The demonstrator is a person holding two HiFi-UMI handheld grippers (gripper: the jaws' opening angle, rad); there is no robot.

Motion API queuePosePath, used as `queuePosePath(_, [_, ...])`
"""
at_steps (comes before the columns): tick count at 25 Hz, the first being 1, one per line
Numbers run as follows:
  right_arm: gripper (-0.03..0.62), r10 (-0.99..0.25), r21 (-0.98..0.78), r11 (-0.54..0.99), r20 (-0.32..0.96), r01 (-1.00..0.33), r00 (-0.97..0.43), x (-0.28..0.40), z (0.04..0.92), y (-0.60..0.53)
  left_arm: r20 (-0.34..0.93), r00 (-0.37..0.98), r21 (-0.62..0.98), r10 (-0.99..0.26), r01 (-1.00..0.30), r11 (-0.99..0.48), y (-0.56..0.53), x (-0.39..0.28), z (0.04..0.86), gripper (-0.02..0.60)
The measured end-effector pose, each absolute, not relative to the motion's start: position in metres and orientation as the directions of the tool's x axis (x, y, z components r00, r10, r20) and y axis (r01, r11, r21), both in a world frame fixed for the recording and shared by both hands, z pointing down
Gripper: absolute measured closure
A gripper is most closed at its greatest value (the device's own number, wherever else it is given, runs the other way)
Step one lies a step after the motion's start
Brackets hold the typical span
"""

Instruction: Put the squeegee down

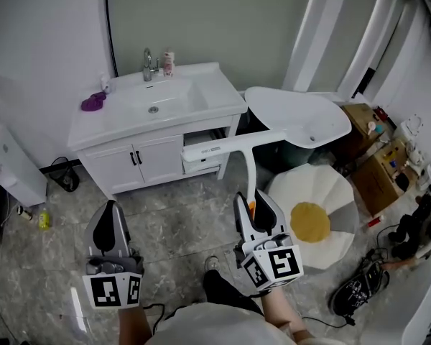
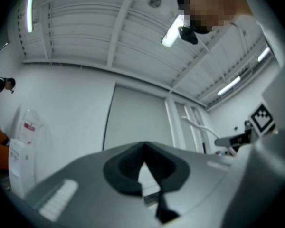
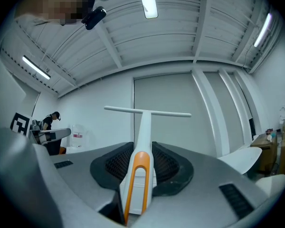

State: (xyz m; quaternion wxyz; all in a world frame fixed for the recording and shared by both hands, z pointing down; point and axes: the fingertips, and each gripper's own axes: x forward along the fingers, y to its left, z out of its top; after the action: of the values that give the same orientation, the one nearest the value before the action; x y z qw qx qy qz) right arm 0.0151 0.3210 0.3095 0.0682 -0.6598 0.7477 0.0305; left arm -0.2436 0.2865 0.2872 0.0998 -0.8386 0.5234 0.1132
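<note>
The squeegee (image 1: 248,165) is white with an orange inlay on its handle. Its long blade (image 1: 233,144) lies crosswise in front of the vanity's drawer. My right gripper (image 1: 253,207) is shut on the handle at the lower middle of the head view. In the right gripper view the squeegee (image 3: 143,127) rises from between the jaws of the right gripper (image 3: 140,172), its blade level at the top. My left gripper (image 1: 112,220) hovers over the floor at the lower left, jaws together and nothing in them. The left gripper view shows the left gripper (image 2: 143,169) the same way.
A white vanity (image 1: 122,139) with a sink, a faucet (image 1: 148,65) and a purple object (image 1: 93,103) stands ahead. A white tub-like shell (image 1: 302,117) leans at the right above an egg-shaped cushion (image 1: 312,218). Cardboard boxes (image 1: 379,172) and a black shoe (image 1: 354,293) crowd the right side.
</note>
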Motion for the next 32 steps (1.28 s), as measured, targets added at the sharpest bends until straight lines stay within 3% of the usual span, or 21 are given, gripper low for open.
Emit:
queuePosePath(21, [0.473,-0.969,-0.020,0.211,-0.137,-0.977,-0.206,0.124,0.303,0.152,-0.321,0.385,-0.073,-0.865,-0.921,-0.382,0.136,-0.123,0.266,0.575])
queuePosePath(32, [0.473,-0.969,-0.056,0.228,-0.112,-0.972,-0.221,0.134,0.316,0.097,-0.289,0.375,-0.066,-0.881,-0.926,-0.372,0.083,-0.111,0.277,0.575])
